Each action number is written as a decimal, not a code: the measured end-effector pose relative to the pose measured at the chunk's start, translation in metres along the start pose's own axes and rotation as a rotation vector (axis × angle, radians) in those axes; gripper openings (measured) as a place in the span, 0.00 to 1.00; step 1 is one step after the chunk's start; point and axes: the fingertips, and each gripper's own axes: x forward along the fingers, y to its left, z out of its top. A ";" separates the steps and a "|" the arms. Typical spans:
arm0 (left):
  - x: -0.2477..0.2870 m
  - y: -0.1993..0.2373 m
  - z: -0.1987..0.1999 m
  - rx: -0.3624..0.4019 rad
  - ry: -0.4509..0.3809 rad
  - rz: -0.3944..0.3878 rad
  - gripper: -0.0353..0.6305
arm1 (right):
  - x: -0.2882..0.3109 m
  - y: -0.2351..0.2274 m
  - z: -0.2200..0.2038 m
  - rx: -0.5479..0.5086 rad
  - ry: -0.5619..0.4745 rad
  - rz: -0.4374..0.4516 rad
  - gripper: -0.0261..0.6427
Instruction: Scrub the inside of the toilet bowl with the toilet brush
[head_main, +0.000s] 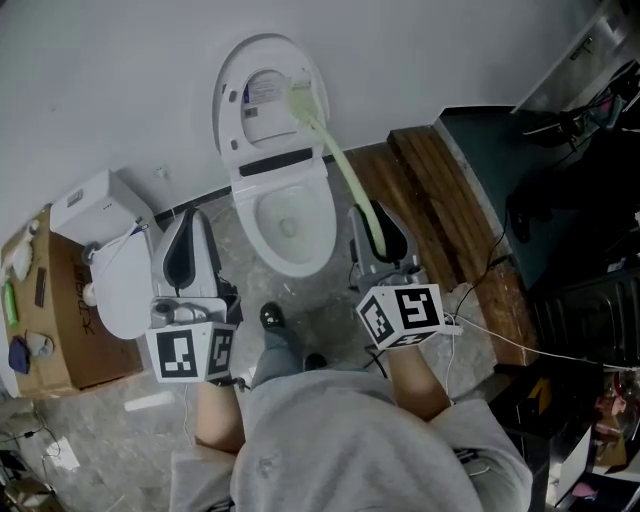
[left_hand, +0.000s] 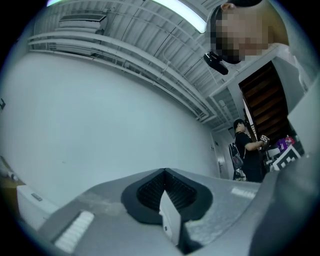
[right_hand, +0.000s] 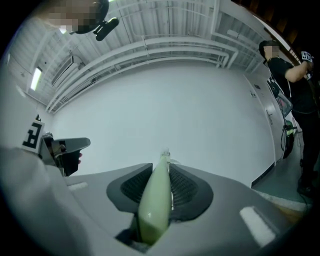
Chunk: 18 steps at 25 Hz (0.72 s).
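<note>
I am clamping my right gripper on the pale green handle of the toilet brush. The brush is slanting up from frame centre, its head in front of the raised lid at top centre, above the toilet bowl. My left gripper, at lower left, is sitting with its jaws pressed together, empty.

A cardboard box stands on the mottled grey floor at the left, with a white cistern just beside it. Dark wooden planks lie at the right, and a white cable crosses their near end. A person in black stands near the far white wall.
</note>
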 end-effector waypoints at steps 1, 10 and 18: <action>0.009 0.004 -0.002 -0.002 0.001 -0.009 0.06 | 0.007 -0.001 -0.002 0.013 0.000 -0.004 0.19; 0.080 0.053 -0.027 -0.034 0.032 -0.093 0.06 | 0.080 -0.001 -0.029 0.042 0.043 -0.081 0.19; 0.120 0.085 -0.067 -0.079 0.074 -0.151 0.06 | 0.110 -0.007 -0.071 0.063 0.126 -0.159 0.19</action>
